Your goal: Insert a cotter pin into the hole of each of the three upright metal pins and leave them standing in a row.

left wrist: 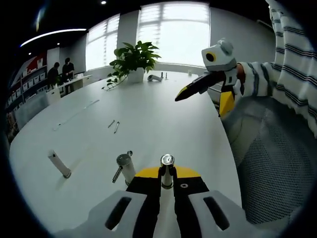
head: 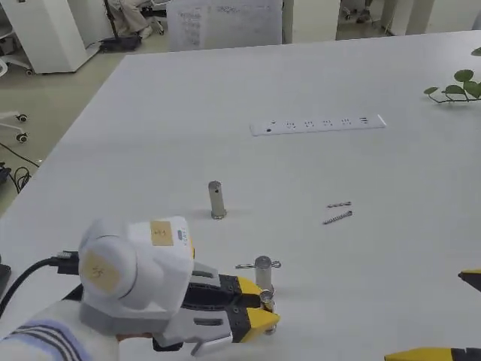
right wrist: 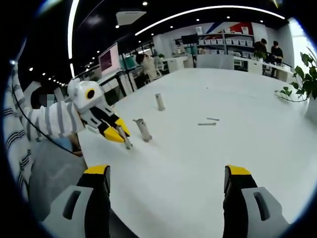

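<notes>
My left gripper is shut on an upright metal pin near the table's front edge. Just beside it stands a second metal pin with a cotter pin through its hole. A third, bare metal pin stands farther back on the left. Two loose cotter pins lie on the table to the right. My right gripper hovers open and holds nothing at the front right.
A white power strip lies across the middle of the white table. A potted plant stands at the far right. Desks, shelves and people are in the room behind.
</notes>
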